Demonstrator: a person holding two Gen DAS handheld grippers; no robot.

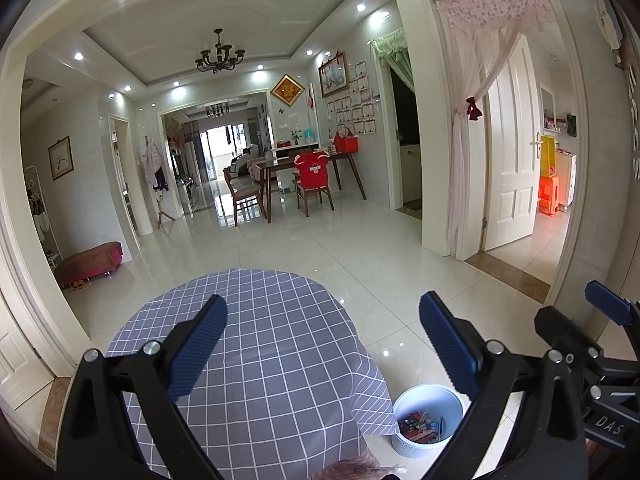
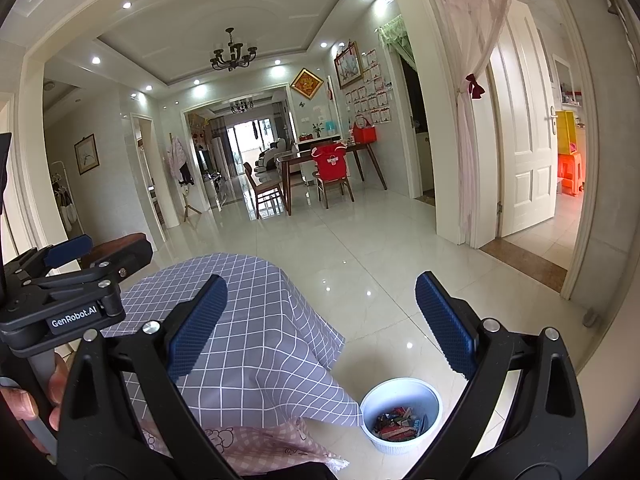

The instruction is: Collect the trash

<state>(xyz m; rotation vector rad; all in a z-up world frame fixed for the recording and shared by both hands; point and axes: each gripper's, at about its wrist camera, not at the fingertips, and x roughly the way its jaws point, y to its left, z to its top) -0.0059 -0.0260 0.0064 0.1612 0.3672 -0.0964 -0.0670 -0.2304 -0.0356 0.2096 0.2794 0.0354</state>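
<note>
Claws (image 1: 322,340) (image 2: 320,320) agape; bin's (image 2: 400,394) trash (image 2: 400,424) indistinct

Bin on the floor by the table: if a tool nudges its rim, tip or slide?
The bin looks like thin, light plastic holding only a few wrappers, so it likely slides on the glossy tile floor. It seems squat and wide-mouthed, so tipping seems less likely.

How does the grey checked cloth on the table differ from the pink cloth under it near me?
The grey checked cloth has a bold white grid and covers the tabletop, draping toward the bin. The pink cloth has a finer, paler check with cartoon prints and shows only below the grey cloth's hem. Both are checked fabrics hanging off the same table.
</note>
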